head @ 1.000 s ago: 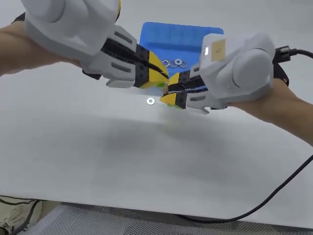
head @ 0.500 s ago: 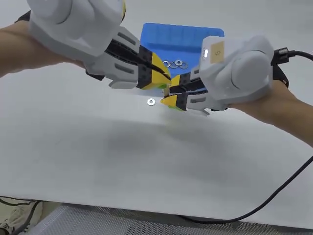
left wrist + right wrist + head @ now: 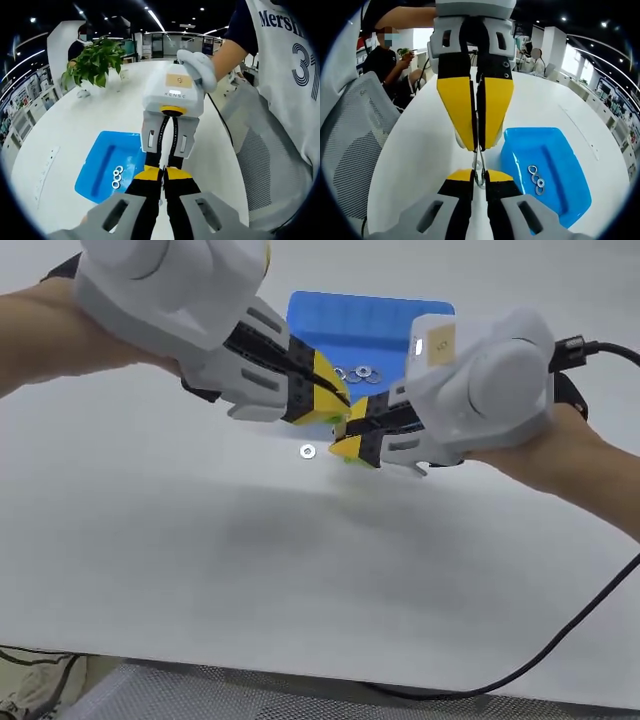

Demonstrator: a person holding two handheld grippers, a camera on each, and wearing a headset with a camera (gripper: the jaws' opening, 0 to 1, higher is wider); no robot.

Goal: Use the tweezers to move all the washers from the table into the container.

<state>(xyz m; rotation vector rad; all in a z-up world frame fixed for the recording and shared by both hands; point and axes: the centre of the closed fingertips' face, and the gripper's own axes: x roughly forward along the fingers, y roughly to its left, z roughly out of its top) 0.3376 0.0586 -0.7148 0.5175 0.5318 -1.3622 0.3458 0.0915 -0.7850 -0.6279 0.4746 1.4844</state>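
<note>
The left gripper (image 3: pixel 335 400) was on the left, a bit higher, and tilted down to the right. The right gripper (image 3: pixel 346 445) was on the right and pointed left. Their yellow tips met nose to nose in the middle. Both had their jaws pressed close together. A bare arm (image 3: pixel 60 330) came in from each side.

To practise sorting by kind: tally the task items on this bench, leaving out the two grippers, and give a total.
Container: 1
Tweezers: 1
Washers: 5, roughly: 4 overlap inside, 1 lies loose
Total: 7
</note>
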